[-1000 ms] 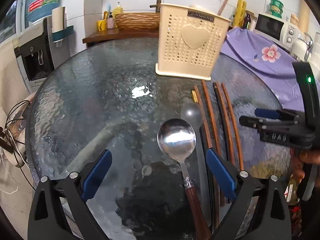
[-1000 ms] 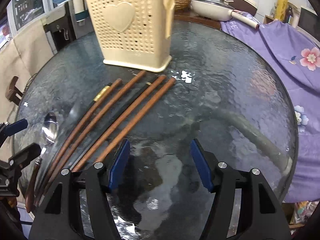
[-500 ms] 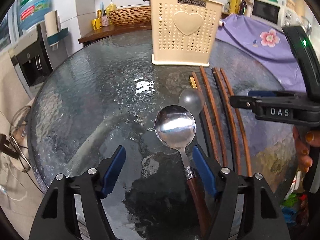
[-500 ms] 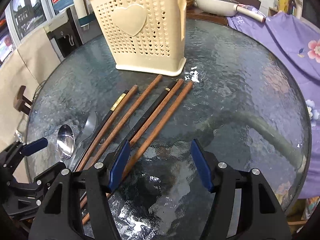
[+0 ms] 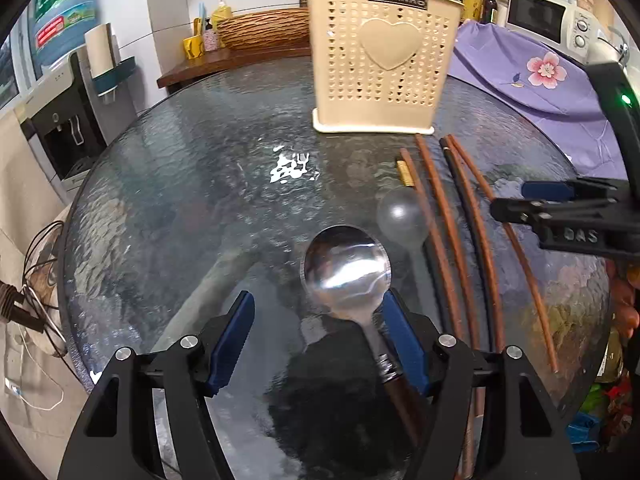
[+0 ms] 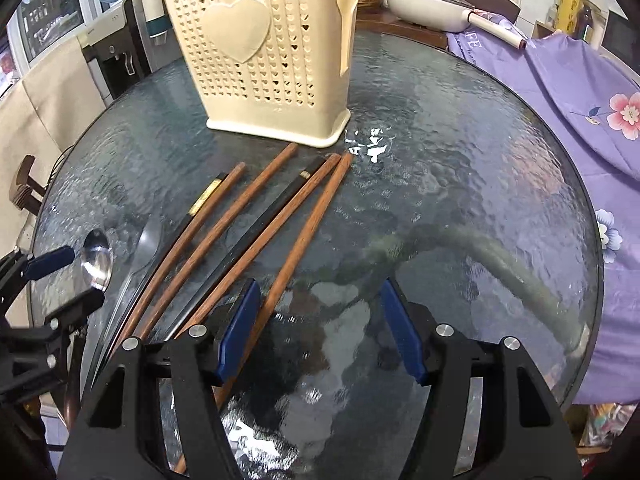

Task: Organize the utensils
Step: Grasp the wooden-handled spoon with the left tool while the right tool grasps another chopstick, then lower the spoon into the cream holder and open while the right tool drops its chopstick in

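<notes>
Glass, rippled and dark, forms the round tabletop (image 5: pixel 168 208) that carries everything. On it stands a cream plastic utensil holder (image 5: pixel 384 64) with a heart on its perforated front, upright at the far side. Just in front of it lie several brown and black chopsticks (image 6: pixel 256 216) side by side, their ends pointing toward the holder.

Beside the chopsticks lies a steel spoon (image 5: pixel 346 268) with a wooden handle, bowl up, and a second, duller spoon (image 5: pixel 402 218) between it and the nearest chopstick.

Left tongs (image 5: pixel 316 336) hang over the shiny spoon; their blue pads have just been closing and now stand partly spread, the spoon's neck running close along the inner face of the right-hand pad (image 5: pixel 404 340), the other pad well clear of it. Whether that pad touches the spoon I cannot tell.

Right tongs (image 6: pixel 318 328) are spread too, nothing pinched, with the outermost chopstick passing under the left pad (image 6: pixel 238 328).
</notes>
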Motion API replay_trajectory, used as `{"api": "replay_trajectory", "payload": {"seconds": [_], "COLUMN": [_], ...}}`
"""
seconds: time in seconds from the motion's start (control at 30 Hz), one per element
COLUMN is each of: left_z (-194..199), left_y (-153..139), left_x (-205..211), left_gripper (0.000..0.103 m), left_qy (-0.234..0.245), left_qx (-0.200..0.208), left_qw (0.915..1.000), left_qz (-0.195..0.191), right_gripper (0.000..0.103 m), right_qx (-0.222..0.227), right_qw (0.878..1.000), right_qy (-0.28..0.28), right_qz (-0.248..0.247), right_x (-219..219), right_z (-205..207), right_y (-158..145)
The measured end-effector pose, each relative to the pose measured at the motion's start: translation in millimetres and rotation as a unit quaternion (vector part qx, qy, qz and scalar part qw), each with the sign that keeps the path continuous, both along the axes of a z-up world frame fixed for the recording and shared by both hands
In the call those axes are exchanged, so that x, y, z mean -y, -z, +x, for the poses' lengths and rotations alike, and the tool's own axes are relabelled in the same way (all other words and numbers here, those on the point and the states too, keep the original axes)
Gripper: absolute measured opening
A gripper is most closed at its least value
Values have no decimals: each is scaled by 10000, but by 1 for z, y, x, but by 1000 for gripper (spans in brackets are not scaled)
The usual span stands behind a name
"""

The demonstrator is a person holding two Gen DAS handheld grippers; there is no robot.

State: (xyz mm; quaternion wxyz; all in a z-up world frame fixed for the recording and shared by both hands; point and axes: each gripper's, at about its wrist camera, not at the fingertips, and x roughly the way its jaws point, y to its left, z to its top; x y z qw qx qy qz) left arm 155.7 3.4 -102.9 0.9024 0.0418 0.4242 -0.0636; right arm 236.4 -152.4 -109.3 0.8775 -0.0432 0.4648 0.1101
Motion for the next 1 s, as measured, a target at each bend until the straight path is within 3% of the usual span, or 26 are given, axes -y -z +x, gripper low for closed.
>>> {"api": "replay_trajectory", "payload": {"seconds": [0.4, 0.57, 0.8, 1.0], "left_z": [4, 13, 21, 20], "left_y": [1, -1, -2, -2], "left_x": [12, 18, 26, 33], "left_gripper": [64, 63, 49, 46], "left_qy": [-237, -416, -514, -523], "left_qx": [57, 33, 40, 61], "left_qw": [9997, 9991, 9987, 9986], "left_qz": [-29, -48, -40, -61], "right_gripper": [30, 26, 15, 11], "right_qx": [13, 26, 33, 80], "right_qw": [9997, 9998, 9999, 9997], "right_qy": [208, 169, 147, 209], "right_qz": [-81, -87, -79, 34], "right_x": [-11, -14, -12, -3], "right_z": [38, 46, 45, 50], "right_y": [-3, -4, -3, -3]}}
